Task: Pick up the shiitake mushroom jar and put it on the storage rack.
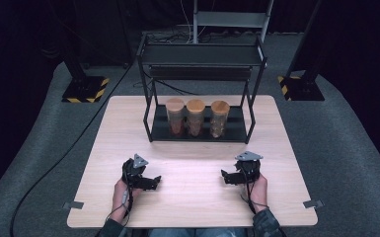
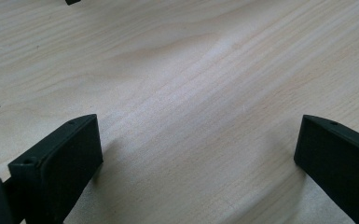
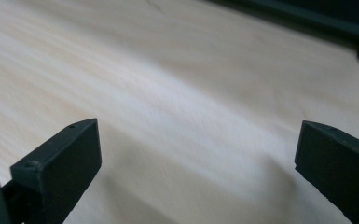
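Fingers of the left gripper are spread wide over bare desk; the right gripper is spread too, holding nothing. Three jars stand on the black rack's lower shelf, well apart from both.

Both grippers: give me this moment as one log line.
left gripper: open, empty, over table | right gripper: open, empty | three jars: on rack lower shelf

a lab: black curtains, hazard-striped stand bases, trailing cables.
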A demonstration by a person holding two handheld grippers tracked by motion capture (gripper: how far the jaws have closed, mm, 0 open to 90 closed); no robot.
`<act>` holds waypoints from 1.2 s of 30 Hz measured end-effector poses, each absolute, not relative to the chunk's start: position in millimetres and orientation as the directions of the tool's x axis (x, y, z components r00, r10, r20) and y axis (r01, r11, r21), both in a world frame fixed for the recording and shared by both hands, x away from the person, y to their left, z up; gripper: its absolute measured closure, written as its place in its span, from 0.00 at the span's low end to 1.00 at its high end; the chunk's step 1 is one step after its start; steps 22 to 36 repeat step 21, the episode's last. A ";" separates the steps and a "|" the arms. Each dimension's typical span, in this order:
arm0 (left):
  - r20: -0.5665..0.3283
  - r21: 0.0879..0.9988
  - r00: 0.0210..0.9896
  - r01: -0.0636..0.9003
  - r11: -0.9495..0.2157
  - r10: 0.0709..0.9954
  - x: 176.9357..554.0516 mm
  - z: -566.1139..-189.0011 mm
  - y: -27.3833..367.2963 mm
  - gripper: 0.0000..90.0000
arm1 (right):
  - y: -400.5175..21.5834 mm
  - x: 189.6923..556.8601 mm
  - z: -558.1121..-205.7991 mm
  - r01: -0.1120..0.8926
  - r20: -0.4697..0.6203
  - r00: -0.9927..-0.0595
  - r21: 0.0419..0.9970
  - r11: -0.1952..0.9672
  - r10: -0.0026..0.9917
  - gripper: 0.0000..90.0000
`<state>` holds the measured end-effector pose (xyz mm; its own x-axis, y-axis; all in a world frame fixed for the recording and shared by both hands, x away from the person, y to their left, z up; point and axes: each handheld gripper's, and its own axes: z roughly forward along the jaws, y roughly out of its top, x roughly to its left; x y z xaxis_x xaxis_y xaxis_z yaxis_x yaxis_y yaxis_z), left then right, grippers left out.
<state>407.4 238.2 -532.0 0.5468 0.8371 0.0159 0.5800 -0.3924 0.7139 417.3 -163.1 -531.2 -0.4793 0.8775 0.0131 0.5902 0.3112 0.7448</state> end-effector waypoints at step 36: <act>0.024 0.715 0.542 0.577 -0.394 0.840 406.6 -531.9 237.6 0.00 | -180.8 394.2 -533.4 0.621 -0.004 -0.442 0.720 0.309 0.897 0.00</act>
